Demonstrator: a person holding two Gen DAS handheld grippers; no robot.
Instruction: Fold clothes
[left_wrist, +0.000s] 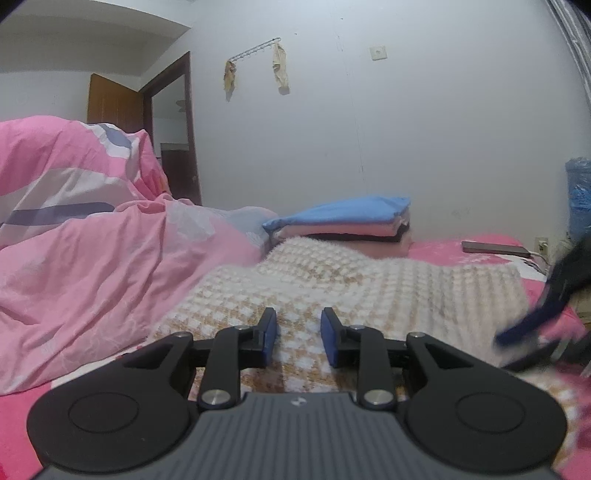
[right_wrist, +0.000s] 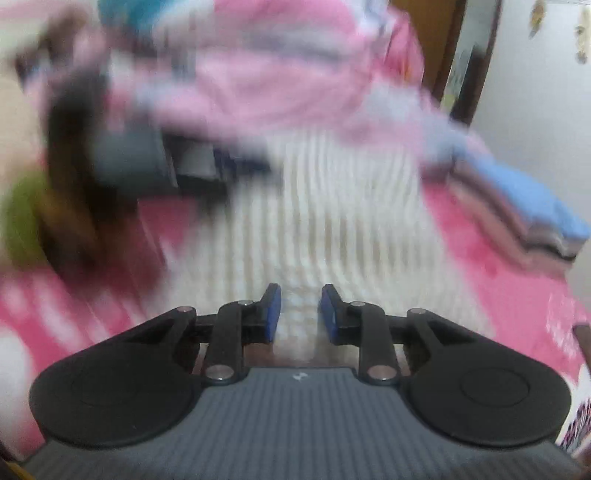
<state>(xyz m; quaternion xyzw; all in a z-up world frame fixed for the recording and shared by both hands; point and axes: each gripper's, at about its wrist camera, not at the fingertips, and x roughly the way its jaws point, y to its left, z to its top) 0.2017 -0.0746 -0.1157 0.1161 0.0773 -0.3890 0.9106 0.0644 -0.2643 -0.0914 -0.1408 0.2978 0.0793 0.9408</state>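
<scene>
A cream and tan checked fuzzy garment (left_wrist: 369, 288) lies spread on the pink bed sheet (left_wrist: 436, 249). My left gripper (left_wrist: 298, 332) is open and empty, low over the garment's near part. My right gripper (right_wrist: 300, 308) is open and empty over the same garment (right_wrist: 332, 206); that view is motion-blurred. The right gripper shows as a dark blur at the right edge of the left wrist view (left_wrist: 546, 314). The left gripper shows blurred at the left of the right wrist view (right_wrist: 147, 158).
A stack of folded clothes with a blue top (left_wrist: 343, 221) sits behind the garment near the wall; it also shows in the right wrist view (right_wrist: 528, 206). A pink duvet (left_wrist: 92, 229) is heaped on the left. A phone (left_wrist: 495, 248) lies at the right.
</scene>
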